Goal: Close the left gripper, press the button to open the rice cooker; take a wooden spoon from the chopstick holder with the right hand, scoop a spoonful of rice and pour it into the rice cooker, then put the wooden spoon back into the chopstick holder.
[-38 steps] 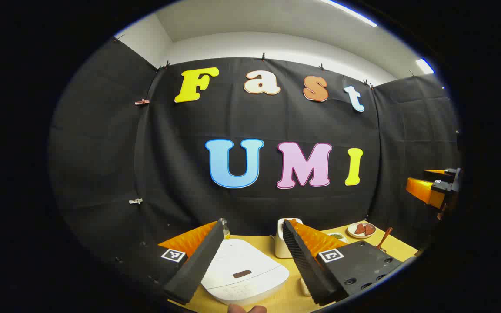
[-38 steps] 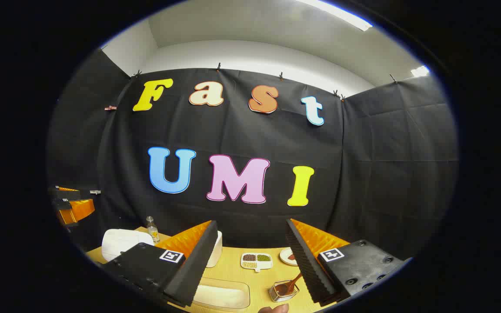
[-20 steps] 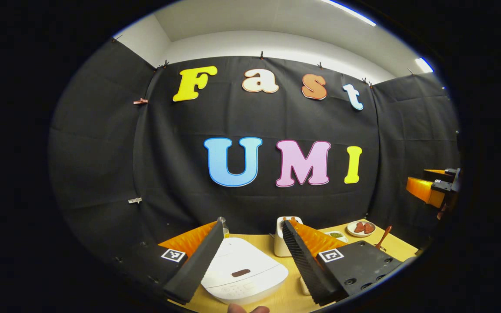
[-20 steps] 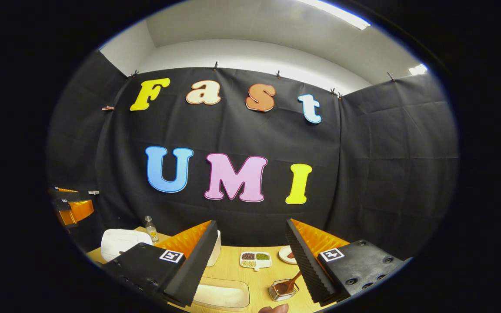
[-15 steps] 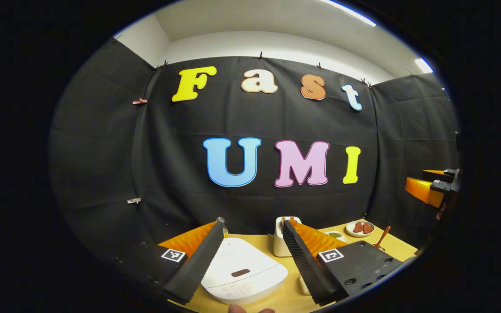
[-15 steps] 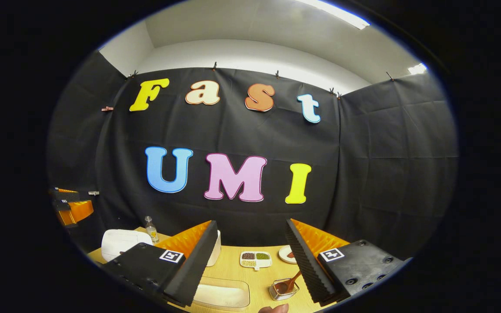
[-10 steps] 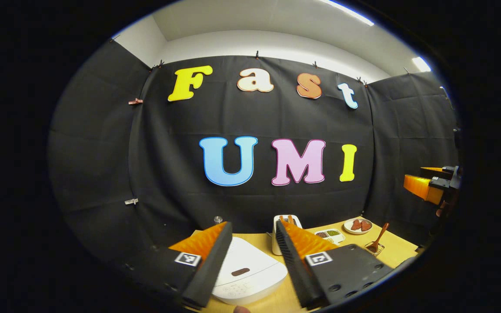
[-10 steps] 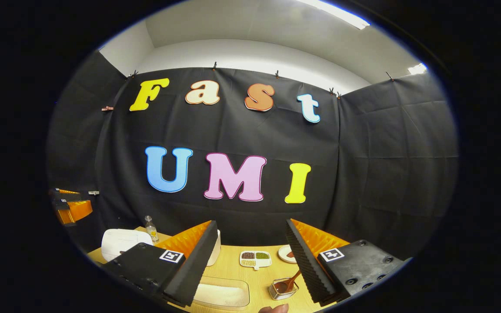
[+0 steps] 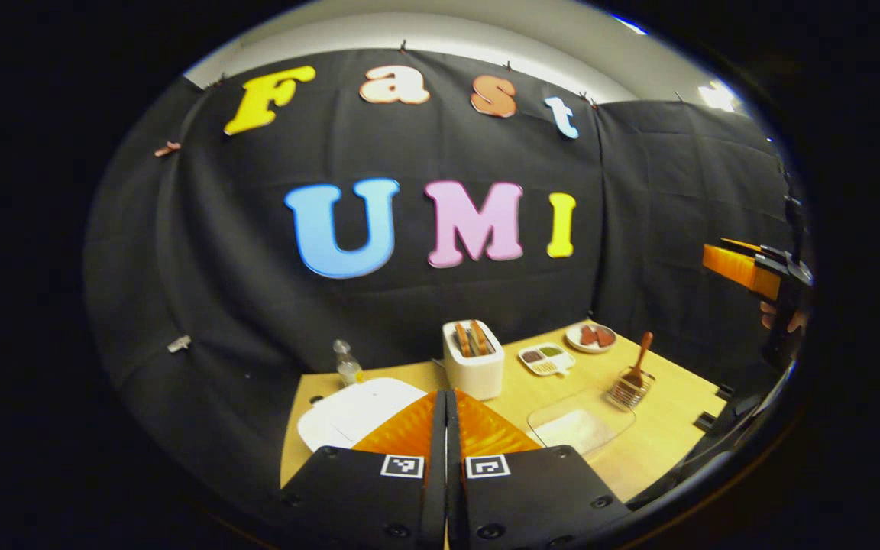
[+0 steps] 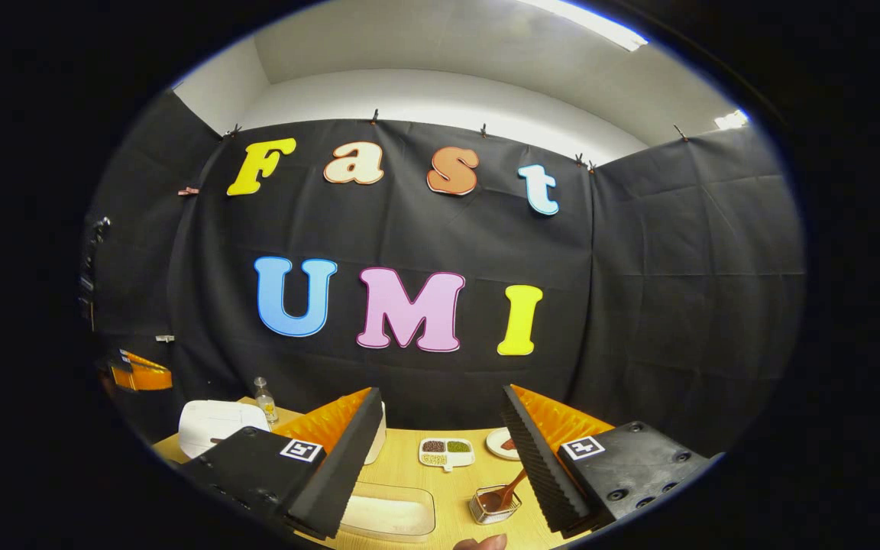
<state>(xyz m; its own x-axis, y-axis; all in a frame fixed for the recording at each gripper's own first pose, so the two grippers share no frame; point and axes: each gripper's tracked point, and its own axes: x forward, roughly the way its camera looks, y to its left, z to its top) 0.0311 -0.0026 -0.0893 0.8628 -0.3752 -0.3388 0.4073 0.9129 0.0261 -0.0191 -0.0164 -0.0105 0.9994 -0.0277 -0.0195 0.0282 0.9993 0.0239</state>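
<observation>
My left gripper is shut with nothing between its fingers, held above the table just in front of the white rice cooker, whose lid is down. Behind the fingertips stands the white chopstick holder with wooden handles sticking out. A clear container of rice lies to the right. My right gripper is open and empty, high over the rice container. From there, the rice cooker is at the left, and the chopstick holder is mostly hidden behind the left finger.
A small bottle stands behind the cooker. A divided dish, a plate and a wire basket holding a wooden spoon sit on the right of the wooden table. The right gripper shows at the far right.
My left gripper's fingers have come together from wide open. Its view has risen and tilted down, so more of the table shows. The right gripper has barely moved.
</observation>
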